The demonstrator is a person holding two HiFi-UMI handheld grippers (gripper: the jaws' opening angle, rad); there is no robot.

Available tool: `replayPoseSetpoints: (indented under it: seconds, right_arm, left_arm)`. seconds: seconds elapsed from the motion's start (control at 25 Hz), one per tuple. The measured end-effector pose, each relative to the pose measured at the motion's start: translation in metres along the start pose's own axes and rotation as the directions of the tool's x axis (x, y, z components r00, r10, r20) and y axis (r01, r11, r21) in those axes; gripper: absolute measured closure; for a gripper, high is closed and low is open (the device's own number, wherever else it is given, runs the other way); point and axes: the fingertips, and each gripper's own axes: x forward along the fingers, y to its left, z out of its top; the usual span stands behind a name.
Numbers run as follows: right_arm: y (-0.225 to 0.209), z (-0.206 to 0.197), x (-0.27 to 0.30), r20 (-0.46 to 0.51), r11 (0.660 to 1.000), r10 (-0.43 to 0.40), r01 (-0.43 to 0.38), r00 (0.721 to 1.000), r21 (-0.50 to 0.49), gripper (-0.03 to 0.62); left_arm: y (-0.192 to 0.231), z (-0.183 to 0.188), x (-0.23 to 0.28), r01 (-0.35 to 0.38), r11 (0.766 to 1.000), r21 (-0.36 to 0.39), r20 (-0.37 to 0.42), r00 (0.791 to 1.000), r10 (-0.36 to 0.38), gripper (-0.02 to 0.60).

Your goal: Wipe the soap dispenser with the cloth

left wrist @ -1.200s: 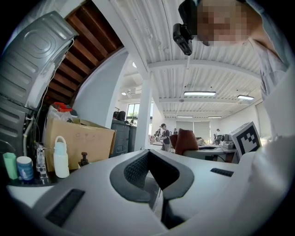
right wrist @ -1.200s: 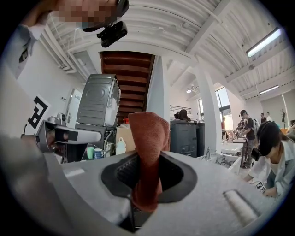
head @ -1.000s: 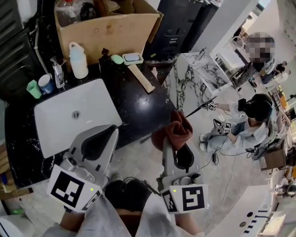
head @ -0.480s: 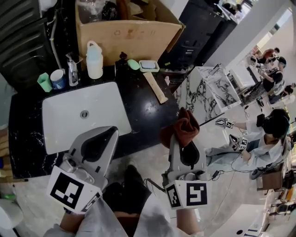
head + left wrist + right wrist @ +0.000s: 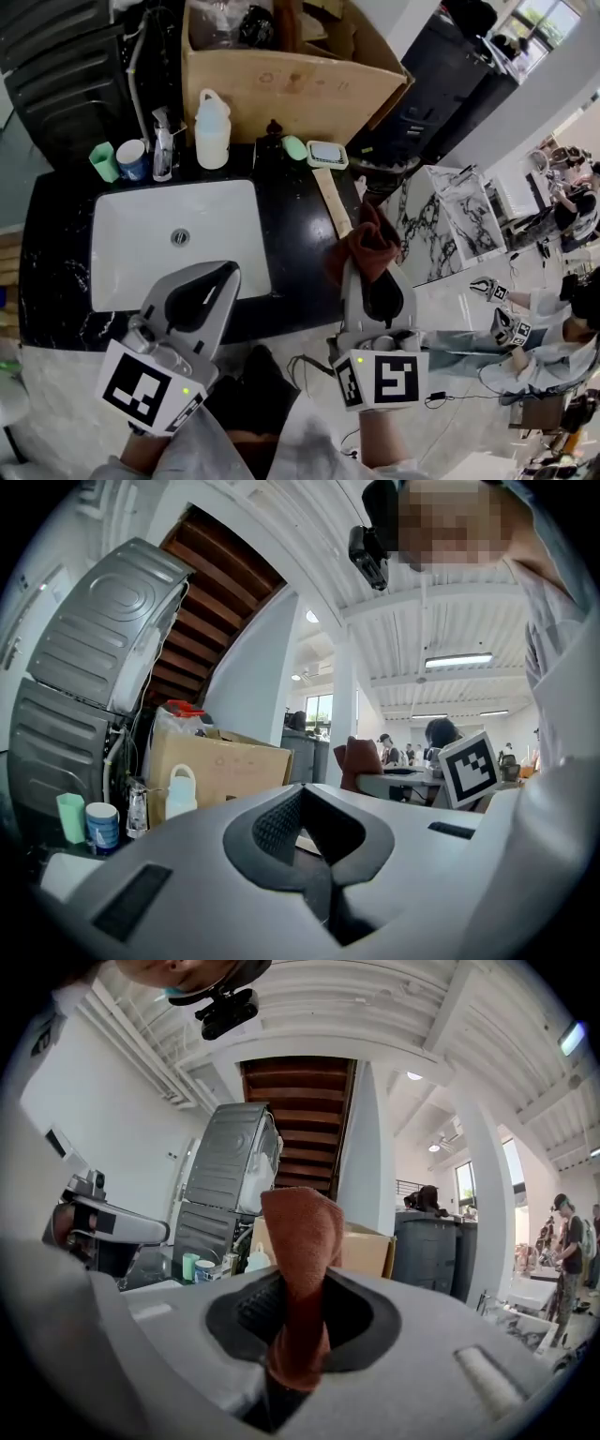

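- Right gripper (image 5: pixel 300 1326): jaws are clamped on a rust-brown cloth (image 5: pixel 302 1241).
- The cloth is held upright, its folded top standing clear above the jaws.
- A cardboard box (image 5: pixel 375 1252) is seen behind the cloth.
- A green cup (image 5: pixel 190 1267) and a blue-and-white cup (image 5: pixel 204 1270) are seen side by side, left of the cloth.
- A pale bottle (image 5: pixel 255 1260), probably, is seen at the cloth's left edge; it is mostly hidden.
- Dark bins (image 5: pixel 431 1246) are seen to the right of the box.

Left gripper (image 5: pixel 217 277) jaws together, empty; right gripper (image 5: pixel 375 286) jaws pinch the cloth (image 5: pixel 361 248).
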Motion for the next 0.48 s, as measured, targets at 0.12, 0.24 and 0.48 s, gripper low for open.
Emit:
replayPoseSetpoints:
  seconds: [0.12, 0.24, 0.48]
  right_arm:
    - [-0.007, -0.005, 0.028, -0.009, 0.999, 0.046, -0.046, 0.999, -0.015, 0.519]
    - [-0.015, -0.013, 0.056, -0.024, 0.996, 0.092, -0.092, 0.996, -0.011, 0.519]
    - [-0.03, -0.029, 0.107, -0.042, 0.987, 0.16, -0.16, 0.986, 0.017, 0.519]
  left_arm:
    - [0.007, 0.0, 0.012, -0.027, 0.999, -0.017, 0.003, 1.0, 0.027, 0.578]
    - [0.013, -0.002, 0.024, -0.062, 0.998, -0.019, -0.005, 0.998, 0.062, 0.578]
    - [0.027, -0.007, 0.051, -0.134, 0.991, -0.002, -0.025, 0.991, 0.134, 0.578]
